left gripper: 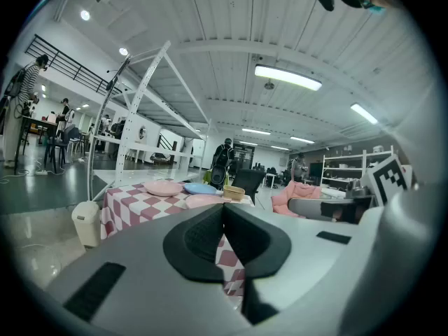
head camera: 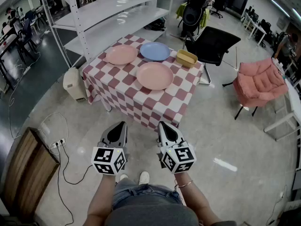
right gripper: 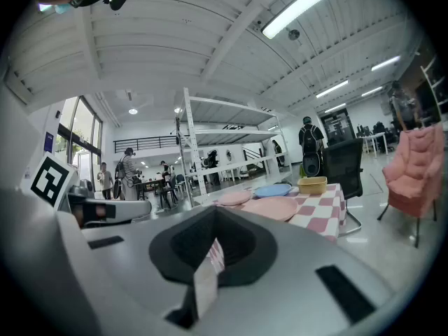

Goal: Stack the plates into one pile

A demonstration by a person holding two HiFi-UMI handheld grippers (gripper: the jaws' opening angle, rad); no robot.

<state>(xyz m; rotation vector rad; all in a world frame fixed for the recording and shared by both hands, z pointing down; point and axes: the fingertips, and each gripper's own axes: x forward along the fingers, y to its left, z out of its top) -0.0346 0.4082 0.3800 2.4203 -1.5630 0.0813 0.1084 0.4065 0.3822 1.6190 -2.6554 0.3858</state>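
Three plates lie apart on a small table with a red-and-white checked cloth (head camera: 123, 94): a pink plate (head camera: 154, 75) nearest me, a second pink plate (head camera: 121, 54) at the back left, and a blue plate (head camera: 155, 51) at the back. My left gripper (head camera: 121, 124) and right gripper (head camera: 162, 125) hang side by side well short of the table, over the floor. Both are shut and hold nothing. The left gripper view shows the plates (left gripper: 189, 189) far off beyond its shut jaws; so does the right gripper view, with the pink plate (right gripper: 270, 208) closest.
A small yellow tray (head camera: 186, 58) sits at the table's right corner. A black office chair (head camera: 211, 45) and a pink armchair (head camera: 258, 82) stand to the right. White shelving (head camera: 106, 18) rises behind the table, a white bin (head camera: 74, 84) at its left. Cables and a power strip (head camera: 59, 144) lie on the floor.
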